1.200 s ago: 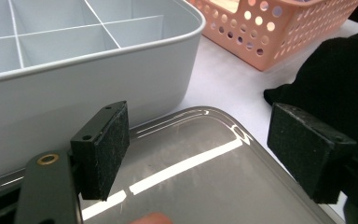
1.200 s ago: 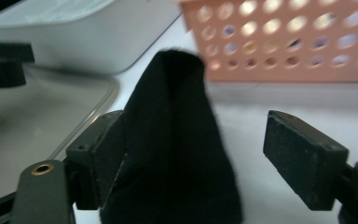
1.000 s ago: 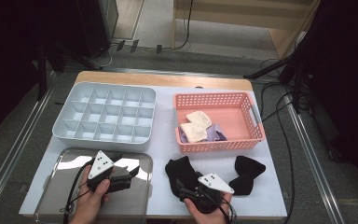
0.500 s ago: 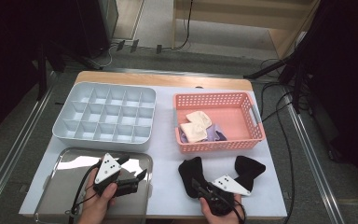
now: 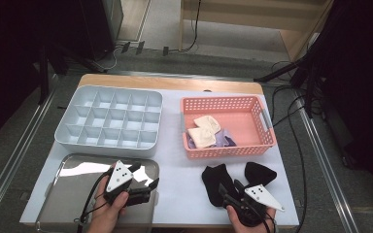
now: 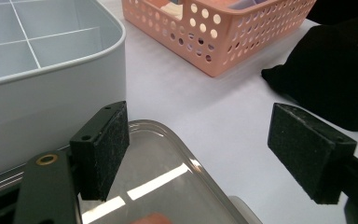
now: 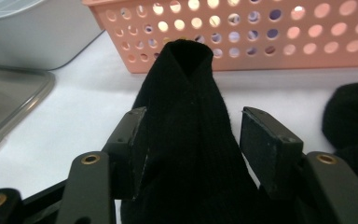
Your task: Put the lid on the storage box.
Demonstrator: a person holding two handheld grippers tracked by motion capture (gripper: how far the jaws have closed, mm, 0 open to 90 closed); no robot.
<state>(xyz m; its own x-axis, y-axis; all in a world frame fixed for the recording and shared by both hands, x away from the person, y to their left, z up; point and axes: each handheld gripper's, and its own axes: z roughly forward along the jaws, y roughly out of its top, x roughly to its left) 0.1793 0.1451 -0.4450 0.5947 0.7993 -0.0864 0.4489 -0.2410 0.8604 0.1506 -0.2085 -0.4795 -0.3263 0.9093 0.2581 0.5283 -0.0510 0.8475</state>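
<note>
Right gripper low at the worktop's 5 o'clock edge, pointing toward 11 o'clock, jaws astride a black sock and just now opening. In the right gripper view, sock bunched up between the pads, cloth brushing the left pad, a sliver of gap at the right one, so a loosened hold and no real clamp. Sock itself on the white worktop just at 6 o'clock of the pink basket, its toe end aimed at the basket wall. Second black sock just beside it at 3 o'clock, lying flat. Inside the basket, cream-coloured socks on top of something lilac. Left gripper over at 7 o'clock, hovering above the right rim of the steel tray, pointing toward 3 o'clock, jaws wide with nothing between them; in the left gripper view, bare tray corner and white worktop seen through the gap. Grey divided organiser at 10 o'clock, directly behind the tray, compartments open to view. Person's hands wrapped round both grippers at the near edge.
</note>
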